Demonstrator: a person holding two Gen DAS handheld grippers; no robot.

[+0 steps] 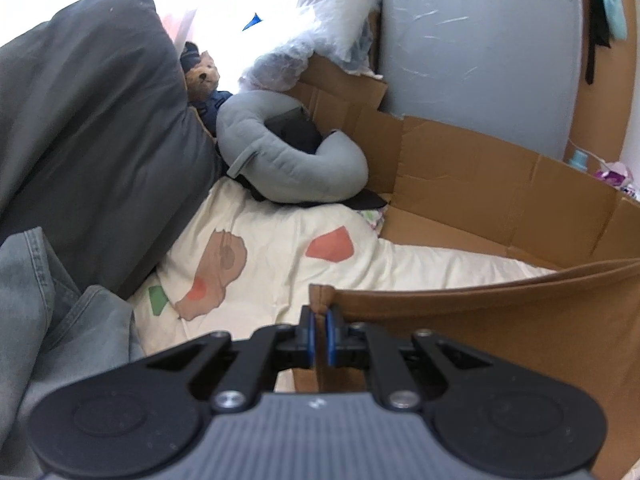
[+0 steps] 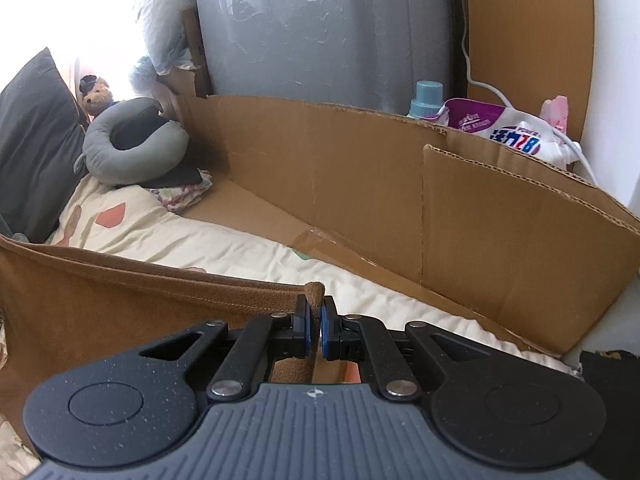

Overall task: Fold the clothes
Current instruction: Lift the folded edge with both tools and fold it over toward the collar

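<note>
Between our left gripper's [image 1: 319, 320] jaws, one corner of the brown garment [image 1: 480, 320] is pinched tight, its hem running off to the right. We risk it slipping free if the cloth pulls taut, since only the tip is caught. Left of the jaws lie jeans [image 1: 48, 300] and a dark pillow [image 1: 100, 120]; ahead, open quilt [image 1: 280, 248].

At our right gripper [image 2: 315, 312] the jaws clamp the other corner, hem stretching leftward. Just right and ahead, the cardboard wall [image 2: 500, 220] crowds us; a wide swing could snag it.
</note>
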